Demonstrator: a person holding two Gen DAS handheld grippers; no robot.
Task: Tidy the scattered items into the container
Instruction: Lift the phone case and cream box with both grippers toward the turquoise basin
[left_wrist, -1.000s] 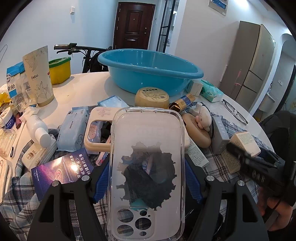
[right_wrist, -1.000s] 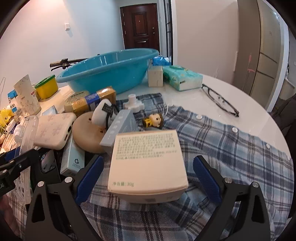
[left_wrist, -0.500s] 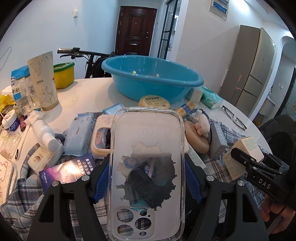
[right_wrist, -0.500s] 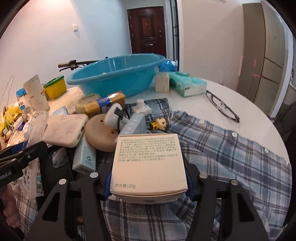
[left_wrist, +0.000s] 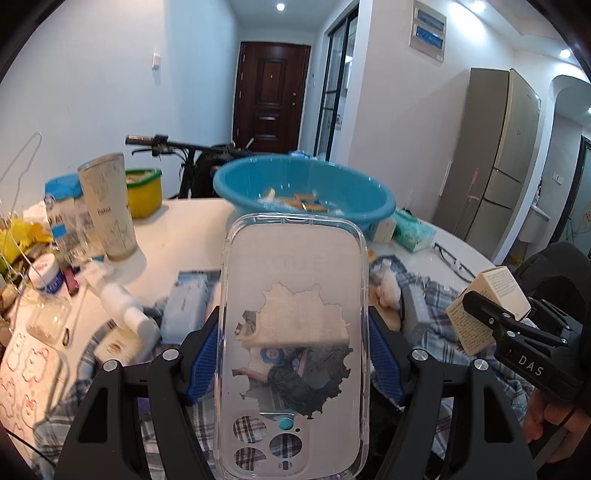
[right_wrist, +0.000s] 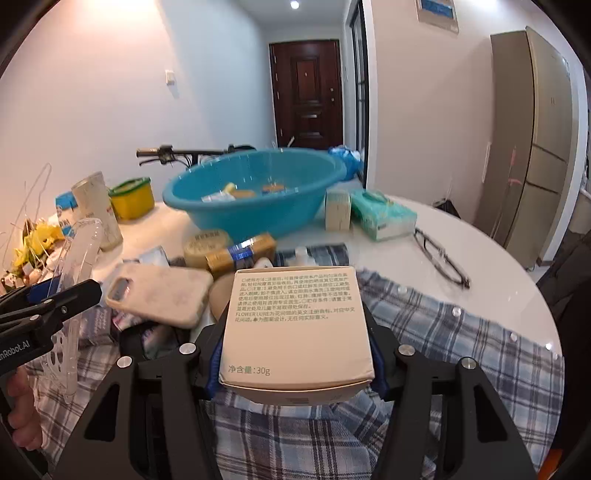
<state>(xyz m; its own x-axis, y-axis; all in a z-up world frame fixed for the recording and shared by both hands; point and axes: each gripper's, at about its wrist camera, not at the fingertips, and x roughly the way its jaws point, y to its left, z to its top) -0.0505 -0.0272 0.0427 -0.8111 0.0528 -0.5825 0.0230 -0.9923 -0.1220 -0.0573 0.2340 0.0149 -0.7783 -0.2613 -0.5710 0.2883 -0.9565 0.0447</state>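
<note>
My left gripper (left_wrist: 291, 358) is shut on a clear phone case (left_wrist: 291, 295) and holds it raised above the table clutter. My right gripper (right_wrist: 295, 354) is shut on a beige carton box (right_wrist: 295, 321), lifted above the plaid shirt (right_wrist: 461, 354). The blue basin (left_wrist: 306, 188) stands at the back of the table with a few small items inside; it also shows in the right wrist view (right_wrist: 255, 192). In the left wrist view the right gripper with the box (left_wrist: 487, 306) is at the right. In the right wrist view the clear case (right_wrist: 74, 280) is at the left.
On the white round table (right_wrist: 406, 251) lie a beige phone case (right_wrist: 159, 291), a gold tube (right_wrist: 240, 254), a round tin (right_wrist: 203, 240), a tissue pack (right_wrist: 380, 218), glasses (right_wrist: 439, 258), a small box (right_wrist: 338, 210), a tall tube (left_wrist: 109, 206), a yellow tub (left_wrist: 144, 188), bottles and wipes.
The right gripper closed on the beige box and lifted it. Both grippers have risen with their loads, so the basin's inside now shows.
</note>
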